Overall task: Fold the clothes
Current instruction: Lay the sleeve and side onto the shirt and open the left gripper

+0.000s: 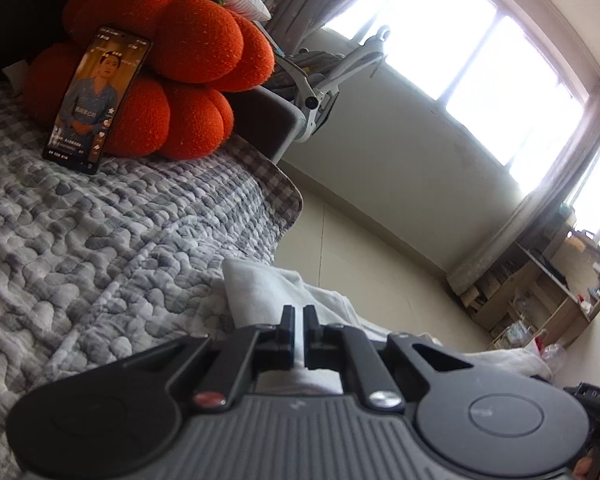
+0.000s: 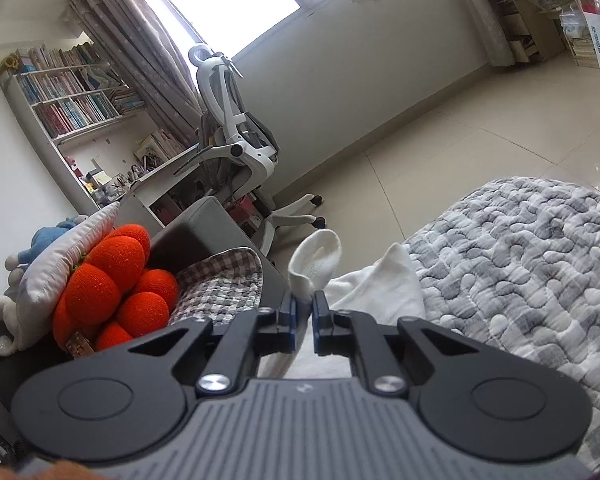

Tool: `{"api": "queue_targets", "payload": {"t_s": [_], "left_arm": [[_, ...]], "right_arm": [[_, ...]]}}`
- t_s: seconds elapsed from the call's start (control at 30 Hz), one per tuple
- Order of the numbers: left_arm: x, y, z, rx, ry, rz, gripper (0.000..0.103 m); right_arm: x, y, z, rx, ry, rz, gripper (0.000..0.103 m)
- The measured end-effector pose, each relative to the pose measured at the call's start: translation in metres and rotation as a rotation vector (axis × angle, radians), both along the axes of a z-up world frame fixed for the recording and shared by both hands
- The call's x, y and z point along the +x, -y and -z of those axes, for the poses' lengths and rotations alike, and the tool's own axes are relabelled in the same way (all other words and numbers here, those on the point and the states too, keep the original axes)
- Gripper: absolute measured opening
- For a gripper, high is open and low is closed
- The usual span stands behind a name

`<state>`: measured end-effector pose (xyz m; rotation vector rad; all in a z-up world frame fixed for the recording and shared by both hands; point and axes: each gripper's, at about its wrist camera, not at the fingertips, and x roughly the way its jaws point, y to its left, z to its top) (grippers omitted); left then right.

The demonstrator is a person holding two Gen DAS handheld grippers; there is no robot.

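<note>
White cloth — the garment point(image 1: 268, 292) to be folded — lay on the grey quilted bedspread point(image 1: 100, 240) near the edge of the bed, with the tiled floor point(image 2: 460, 140) beyond it. The left gripper point(image 1: 299, 316) stood with its jaws drawn nearly together on a pinch of this fabric, which showed in the narrow gap between them. The right gripper point(image 2: 304, 302) was likewise closed on the garment; a white cuff or hem point(image 2: 316, 256) rose just past its fingertips. An orange plush cushion point(image 1: 172, 68) with a phone point(image 1: 96, 100) propped against it sat well apart, at the head of the bed, and a white office chair point(image 2: 236, 136) stood on the floor.

The step in hand appeared to be the pick-up: 2 grips just taken on 1 garment, neither fold yet made. The next move would call for both grippers to lift and spread the cloth together — keeping the pinches firm, since thin fabric could slip — before laying it flat on the bedspread.
</note>
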<state>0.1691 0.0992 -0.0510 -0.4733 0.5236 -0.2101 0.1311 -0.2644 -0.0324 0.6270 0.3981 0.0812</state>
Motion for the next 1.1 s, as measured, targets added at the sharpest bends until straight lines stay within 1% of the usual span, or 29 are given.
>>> {"api": "queue_targets", "payload": {"t_s": [0.07,0.13,0.2,0.23,0.3,0.33,0.37,0.43,0.5,0.57,0.63,0.7,0.77,0.83,0.9,0.93,0.97,1.03,1.1], "left_arm": [[0.005,0.004,0.008,0.047,-0.055,0.008,0.003],[0.007,0.007,0.014,0.082,-0.088,0.011,0.002],[0.006,0.009,0.014,0.105,-0.089,0.016,0.002],[0.005,0.009,0.014,0.116,-0.088,0.019,0.002],[0.004,0.01,0.013,0.128,-0.087,0.022,0.002],[0.004,0.01,0.013,0.133,-0.086,0.023,0.002],[0.003,0.01,0.011,0.133,-0.083,0.024,0.002],[0.001,0.008,0.007,0.11,-0.069,0.022,0.003],[-0.002,0.004,0.002,0.067,-0.039,0.01,0.003],[-0.003,0.002,-0.001,0.038,-0.02,-0.003,0.003],[-0.001,0.003,0.002,0.036,-0.021,-0.001,0.003],[0.001,0.006,0.005,0.043,-0.026,0.008,0.003],[0.002,0.013,0.008,0.074,-0.03,0.024,0.003],[0.001,0.02,0.009,0.123,-0.026,0.036,0.004],[-0.001,0.026,0.01,0.179,-0.021,0.039,0.005],[-0.002,0.029,0.01,0.199,-0.019,0.04,0.005],[-0.003,0.03,0.011,0.215,-0.015,0.041,0.005],[-0.005,0.03,0.012,0.221,-0.014,0.04,0.005],[-0.007,0.029,0.011,0.217,-0.015,0.034,0.005]], "right_arm": [[0.004,-0.002,0.005,-0.03,-0.025,0.012,0.01],[0.007,-0.002,0.011,-0.074,-0.057,0.029,0.01],[0.013,-0.004,0.024,-0.14,-0.13,0.04,0.01],[0.017,-0.005,0.031,-0.168,-0.169,0.04,0.008],[0.016,-0.01,0.038,-0.24,-0.16,0.023,0.007],[0.016,-0.014,0.036,-0.274,-0.157,0.017,0.008],[0.015,-0.016,0.034,-0.299,-0.152,0.011,0.011],[0.01,-0.017,0.033,-0.312,-0.137,0.011,0.017],[0.007,-0.015,0.03,-0.312,-0.127,0.022,0.021],[0.004,-0.016,0.025,-0.339,-0.109,0.052,0.029],[0.004,-0.022,0.019,-0.382,-0.073,0.073,0.034],[0.005,-0.028,0.016,-0.411,-0.036,0.071,0.034],[0.005,-0.033,0.016,-0.419,-0.008,0.034,0.034],[0.005,-0.038,0.018,-0.416,0.021,-0.017,0.034],[0.008,-0.04,0.022,-0.403,0.019,-0.069,0.034],[0.012,-0.039,0.026,-0.4,-0.013,-0.082,0.034],[0.015,-0.037,0.03,-0.4,-0.05,-0.081,0.031],[0.015,-0.03,0.031,-0.375,-0.075,-0.064,0.028],[0.013,-0.026,0.029,-0.366,-0.094,-0.037,0.03]]}}
